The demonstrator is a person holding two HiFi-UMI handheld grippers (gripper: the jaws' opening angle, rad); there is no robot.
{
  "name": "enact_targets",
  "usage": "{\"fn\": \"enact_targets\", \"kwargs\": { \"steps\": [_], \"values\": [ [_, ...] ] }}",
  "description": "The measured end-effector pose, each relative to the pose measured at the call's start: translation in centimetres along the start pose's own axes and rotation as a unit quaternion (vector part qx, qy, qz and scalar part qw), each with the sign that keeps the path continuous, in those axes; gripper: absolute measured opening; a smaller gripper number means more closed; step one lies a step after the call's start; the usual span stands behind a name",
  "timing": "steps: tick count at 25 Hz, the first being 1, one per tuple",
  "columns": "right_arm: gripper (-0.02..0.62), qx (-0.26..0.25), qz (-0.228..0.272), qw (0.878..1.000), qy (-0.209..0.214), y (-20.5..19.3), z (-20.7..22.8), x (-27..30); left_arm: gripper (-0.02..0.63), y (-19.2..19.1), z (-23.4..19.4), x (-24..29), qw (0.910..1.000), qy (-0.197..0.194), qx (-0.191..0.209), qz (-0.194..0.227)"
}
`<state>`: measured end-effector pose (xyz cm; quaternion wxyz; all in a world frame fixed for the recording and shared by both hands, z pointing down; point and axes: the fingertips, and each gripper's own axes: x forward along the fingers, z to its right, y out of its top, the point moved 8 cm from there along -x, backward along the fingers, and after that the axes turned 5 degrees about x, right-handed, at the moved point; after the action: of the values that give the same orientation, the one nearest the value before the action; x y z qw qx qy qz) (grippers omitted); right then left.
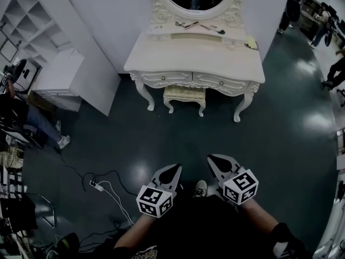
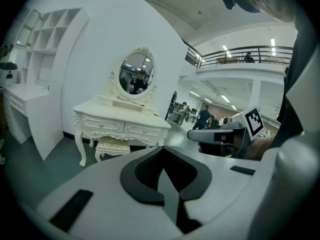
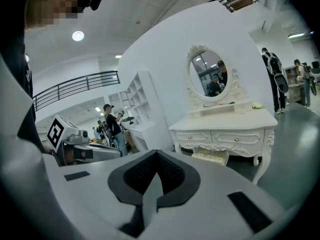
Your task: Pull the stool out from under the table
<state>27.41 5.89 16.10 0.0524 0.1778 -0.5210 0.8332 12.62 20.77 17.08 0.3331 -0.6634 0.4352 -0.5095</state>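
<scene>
The stool [image 1: 185, 94] stands tucked under the dressing table [image 1: 199, 55], between its front legs. Both tongs are well apart from it, toward six o'clock in the head view. The left gripper [image 1: 173, 170] and the right gripper [image 1: 213, 159] both have their jaws closed on nothing.
</scene>
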Motion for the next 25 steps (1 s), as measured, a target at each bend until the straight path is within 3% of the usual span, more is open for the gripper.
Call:
{"fn": "enact_targets", "kwargs": {
  "steps": [12, 22, 25],
  "values": [
    [0.028, 0.016, 0.002, 0.999, -0.029, 0.5, -0.5, 3.7, 0.008, 1.0, -5.4, -0.5, 1.0000, -0.006, -0.002, 0.000],
    [0.028, 0.041, 0.033, 0.996, -0.078, 2.6, -2.5, 10.5, 0.008, 3.8, -15.5, -1.6, 0.9987, -0.051, 0.000, 0.009],
    [0.028, 0.039, 0.039, 0.995, -0.082, 3.1, -3.5, 13.3, 0.008, 3.6, -19.2, -2.2, 0.9982, -0.054, -0.022, 0.014]
  ]
}}
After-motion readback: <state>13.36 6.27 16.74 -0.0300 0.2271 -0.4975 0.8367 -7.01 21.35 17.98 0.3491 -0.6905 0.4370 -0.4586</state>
